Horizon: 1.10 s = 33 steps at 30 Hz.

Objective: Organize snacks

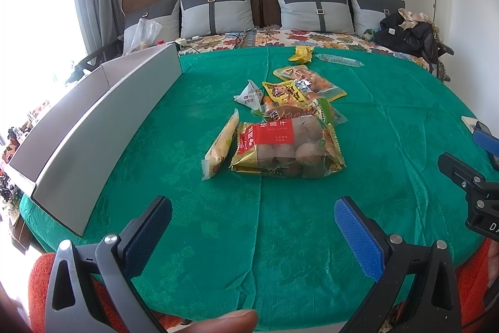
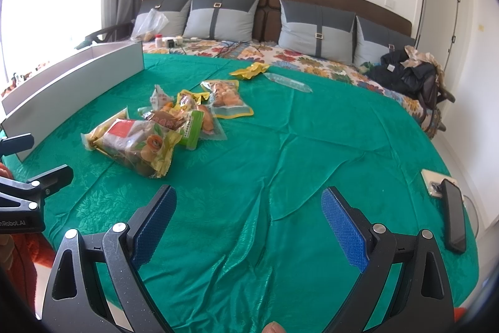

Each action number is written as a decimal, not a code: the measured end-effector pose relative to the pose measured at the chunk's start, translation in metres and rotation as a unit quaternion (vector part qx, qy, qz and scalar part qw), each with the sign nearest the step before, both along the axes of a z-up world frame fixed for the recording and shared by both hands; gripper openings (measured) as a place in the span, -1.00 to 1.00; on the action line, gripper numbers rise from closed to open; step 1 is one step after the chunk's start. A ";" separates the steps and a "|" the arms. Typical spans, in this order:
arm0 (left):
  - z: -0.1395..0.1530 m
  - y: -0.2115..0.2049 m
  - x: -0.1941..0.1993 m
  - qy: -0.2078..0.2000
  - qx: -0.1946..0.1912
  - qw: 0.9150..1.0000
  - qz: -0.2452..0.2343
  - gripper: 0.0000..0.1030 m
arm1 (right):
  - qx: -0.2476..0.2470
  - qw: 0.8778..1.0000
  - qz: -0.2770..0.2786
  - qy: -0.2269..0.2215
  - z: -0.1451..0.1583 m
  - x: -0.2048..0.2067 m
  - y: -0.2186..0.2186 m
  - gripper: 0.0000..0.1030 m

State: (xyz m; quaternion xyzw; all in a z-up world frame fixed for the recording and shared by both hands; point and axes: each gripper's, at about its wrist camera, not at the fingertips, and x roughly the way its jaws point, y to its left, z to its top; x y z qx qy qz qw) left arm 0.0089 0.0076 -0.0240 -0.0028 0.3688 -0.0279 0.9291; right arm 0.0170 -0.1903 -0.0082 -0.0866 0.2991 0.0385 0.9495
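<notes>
Both of our hand-held grippers, left (image 1: 252, 234) and right (image 2: 248, 225), gape wide and empty, the snack pile (image 1: 288, 127) ahead untouched, the gray box (image 1: 103, 127) left of it unfilled.

Snack packets (image 1: 287, 127) lie heaped mid-bed on the cloth (image 1: 374, 145), box (image 1: 103, 127) to their left, pillows (image 1: 315, 7) behind.

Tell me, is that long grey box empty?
Cannot tell: the grey box is open-topped, but its near wall hides the inside in both views.

Left gripper (image 1: 252, 227) and right gripper (image 2: 249, 217) hover, fingers spread wide.
</notes>
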 end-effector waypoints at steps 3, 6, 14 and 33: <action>0.001 0.000 0.000 0.007 -0.008 1.000 0.001 1.00 | 0.000 1.000 0.000 0.001 -0.001 -0.001 0.001 0.86; 0.001 0.000 0.000 0.004 -0.005 1.000 0.001 1.00 | 0.000 1.000 0.000 0.000 -0.001 0.000 0.001 0.86; -0.002 0.001 0.003 0.004 0.000 1.000 0.003 1.00 | 0.001 1.000 0.000 0.001 -0.002 -0.001 0.001 0.86; -0.015 0.058 0.065 0.068 -0.015 0.997 0.032 1.00 | 0.018 0.999 -0.003 0.029 -0.004 0.005 -0.007 0.86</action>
